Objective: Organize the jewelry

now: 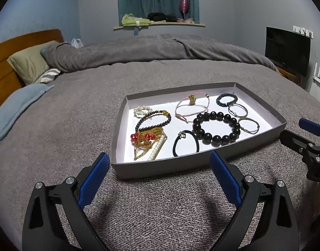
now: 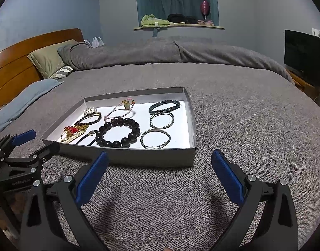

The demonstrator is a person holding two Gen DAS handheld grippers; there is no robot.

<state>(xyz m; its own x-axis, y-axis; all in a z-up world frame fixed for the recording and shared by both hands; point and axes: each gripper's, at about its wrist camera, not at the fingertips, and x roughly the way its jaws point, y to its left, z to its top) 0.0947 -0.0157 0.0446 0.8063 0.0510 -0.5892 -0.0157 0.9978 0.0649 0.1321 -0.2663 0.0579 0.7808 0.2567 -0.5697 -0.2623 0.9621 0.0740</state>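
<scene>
A shallow grey tray [image 1: 160, 169] [image 2: 151, 156] with a white floor lies on the grey bed cover. In it are a large black bead bracelet [image 1: 216, 127] [image 2: 117, 132], a black hair tie [image 1: 186, 143], two silver bangles [image 2: 155, 138] [image 2: 161, 119], a dark green bead bracelet [image 1: 226, 99] [image 2: 164, 106], a pink cord bracelet [image 1: 191, 107], a small dark bead bracelet [image 1: 152, 120], and a gold chain with red beads [image 1: 147, 139]. My left gripper [image 1: 160, 163] stands open just in front of the tray's near wall. My right gripper [image 2: 160, 161] is open too, before the tray's right corner. Both hold nothing.
The bed cover [image 1: 149, 205] stretches all around the tray. A folded grey duvet [image 1: 160, 50], pillows [image 1: 28, 62] and a wooden headboard [image 1: 5, 67] lie beyond. A dark screen [image 1: 287, 50] stands at the right. A window ledge [image 1: 160, 25] carries clothes.
</scene>
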